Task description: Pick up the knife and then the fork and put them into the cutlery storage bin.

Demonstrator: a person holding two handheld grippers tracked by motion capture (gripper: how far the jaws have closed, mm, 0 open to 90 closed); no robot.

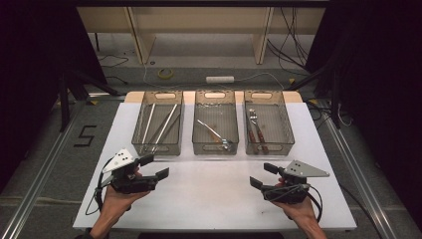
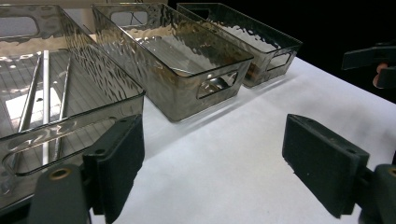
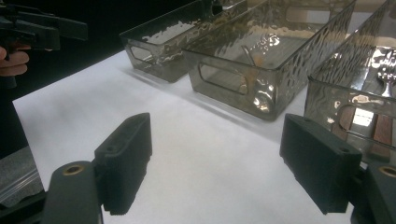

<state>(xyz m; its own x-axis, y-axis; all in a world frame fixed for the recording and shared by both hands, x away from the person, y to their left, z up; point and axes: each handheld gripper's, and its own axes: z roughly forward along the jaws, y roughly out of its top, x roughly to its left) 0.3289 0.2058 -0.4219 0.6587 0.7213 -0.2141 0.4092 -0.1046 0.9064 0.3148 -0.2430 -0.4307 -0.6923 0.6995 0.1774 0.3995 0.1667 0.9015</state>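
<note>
Three clear, ripple-walled plastic bins are set side by side at the far edge of the white worktop (image 1: 209,194), long axes running away from the person. The left bin (image 1: 158,147) lies nearest the left gripper (image 1: 154,167); the right gripper (image 1: 263,175) is held before the right bin (image 1: 271,148). Both pairs of fingers are spread, nothing held.

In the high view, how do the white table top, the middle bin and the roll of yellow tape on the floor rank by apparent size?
Largest to smallest:
1. white table top
2. middle bin
3. roll of yellow tape
The tape lies farther from the camera, so it looks smaller than it truly is.
</note>
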